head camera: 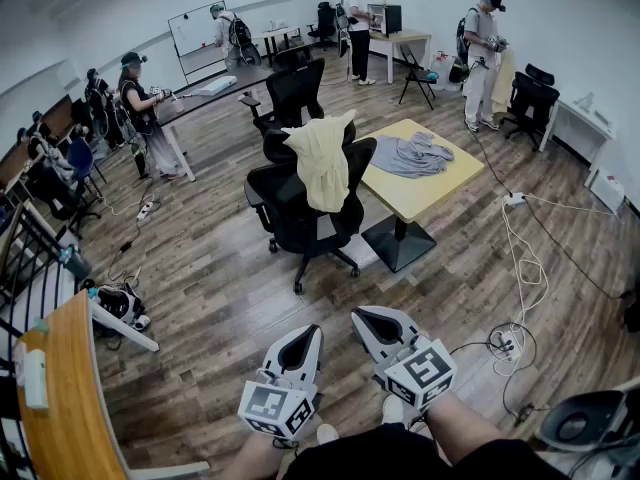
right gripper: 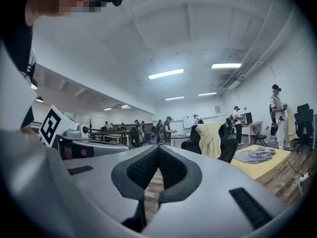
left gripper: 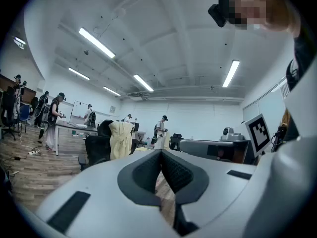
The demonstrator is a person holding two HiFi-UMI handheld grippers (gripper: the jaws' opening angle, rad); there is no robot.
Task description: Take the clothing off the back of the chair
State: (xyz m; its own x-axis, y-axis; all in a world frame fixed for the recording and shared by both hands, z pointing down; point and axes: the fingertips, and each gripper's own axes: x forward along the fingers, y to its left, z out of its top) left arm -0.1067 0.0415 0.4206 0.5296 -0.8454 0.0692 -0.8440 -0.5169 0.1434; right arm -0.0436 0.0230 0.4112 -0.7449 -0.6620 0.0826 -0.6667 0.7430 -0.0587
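1. The left gripper [left gripper: 161, 152] had its black ribbed pads [left gripper: 148, 170] pressed together at the tips, with nothing between them. The right gripper [right gripper: 158, 148] was likewise closed tip to tip and empty.
2. In the head view, the left gripper [head camera: 308, 334] and the right gripper [head camera: 366, 318] were held side by side, low over the brown wood-plank floor [head camera: 220, 298]. Both pointed toward the chair and stood well apart from it.
3. The pale yellow fabric garment [head camera: 322, 163] hung over the top of the backrest of a black wheeled office chair [head camera: 300, 218]. Its long axis ran top to bottom down the backrest, and a fold stuck out sideways at the upper edge. Both gripper views showed the garment [left gripper: 120, 138] [right gripper: 210, 137] hanging the same way.
4. The garment hid the upper backrest. How far it hung down the far side could not be told.
5. The person's forearms were cut off at the lower edge of the head view. Each gripper's own body blocked the lower half of its view.
6. A square yellow-topped pedestal table [head camera: 445, 183] stood just beside the chair. A crumpled grey garment [head camera: 410, 155] lay on the table.
7. Several people stood at desks along the far walls, too small to make out in detail.
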